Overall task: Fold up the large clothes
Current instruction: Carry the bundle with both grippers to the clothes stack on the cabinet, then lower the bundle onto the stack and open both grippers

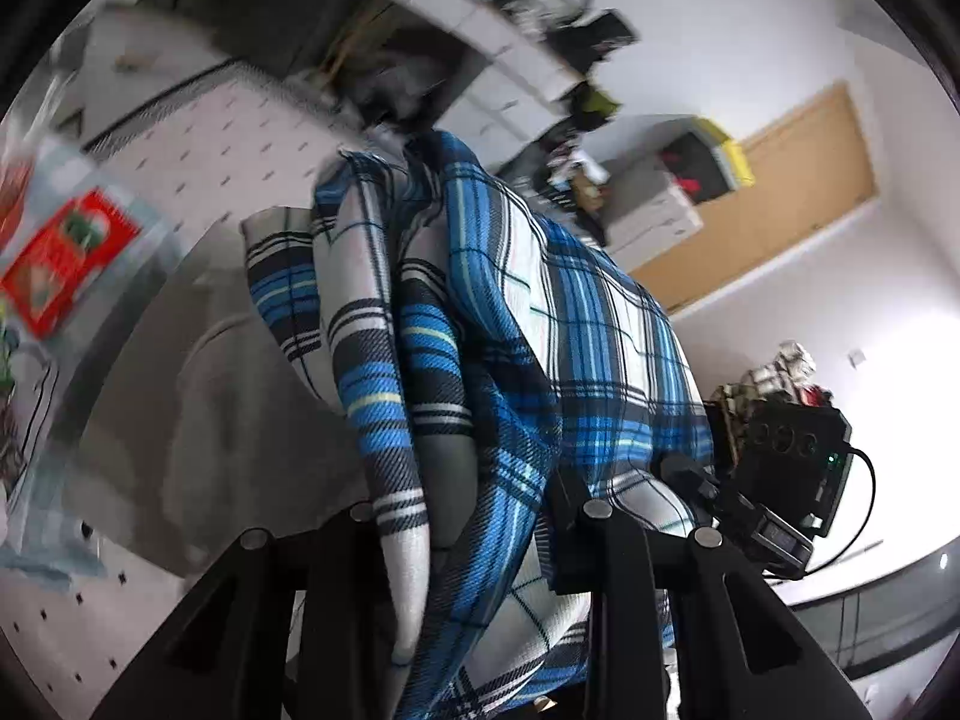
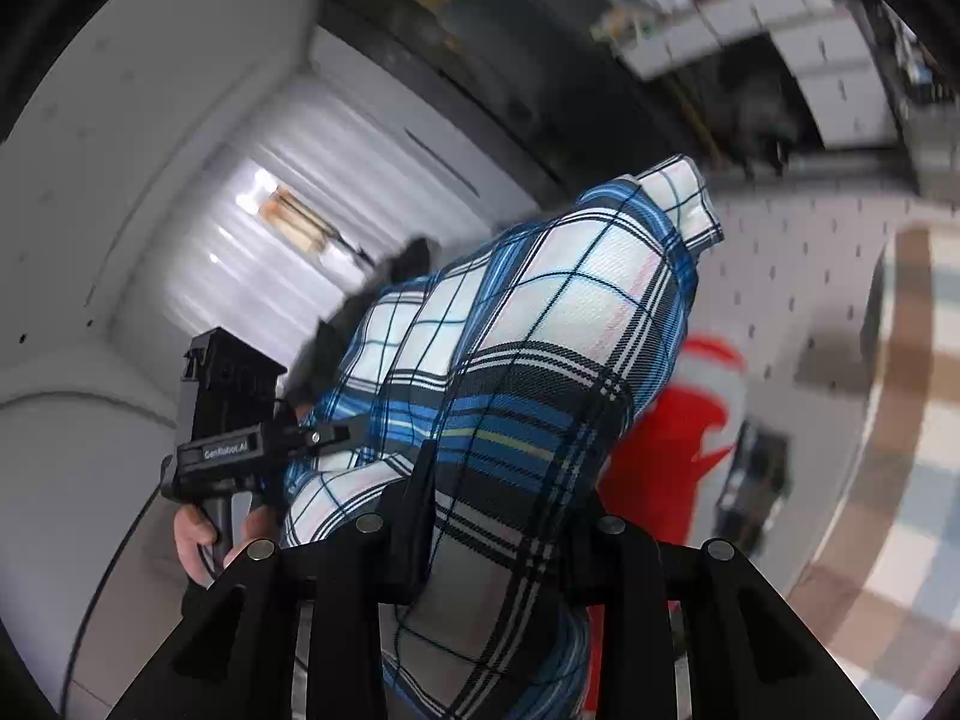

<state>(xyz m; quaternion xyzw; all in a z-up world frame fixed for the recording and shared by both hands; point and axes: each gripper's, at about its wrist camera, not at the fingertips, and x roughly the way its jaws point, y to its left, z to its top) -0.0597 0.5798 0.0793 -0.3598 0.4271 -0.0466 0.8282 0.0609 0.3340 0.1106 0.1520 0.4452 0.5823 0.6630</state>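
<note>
Pinched between the closed jaws of the left gripper (image 1: 480, 516) and the right gripper (image 2: 498, 516), the plaid shirt (image 1: 540, 312) is held up in the air by both. Its long axis runs away from the jaws, toward the dotted table (image 1: 198, 144). The 2 grips appear close together, so spreading them apart is judged the coming need.

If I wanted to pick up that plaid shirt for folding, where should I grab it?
Probably at a top edge, coming from above, one gripper per side. The plaid shirt hangs bunched from the left gripper and right gripper, so its weight pulls it straight.
</note>
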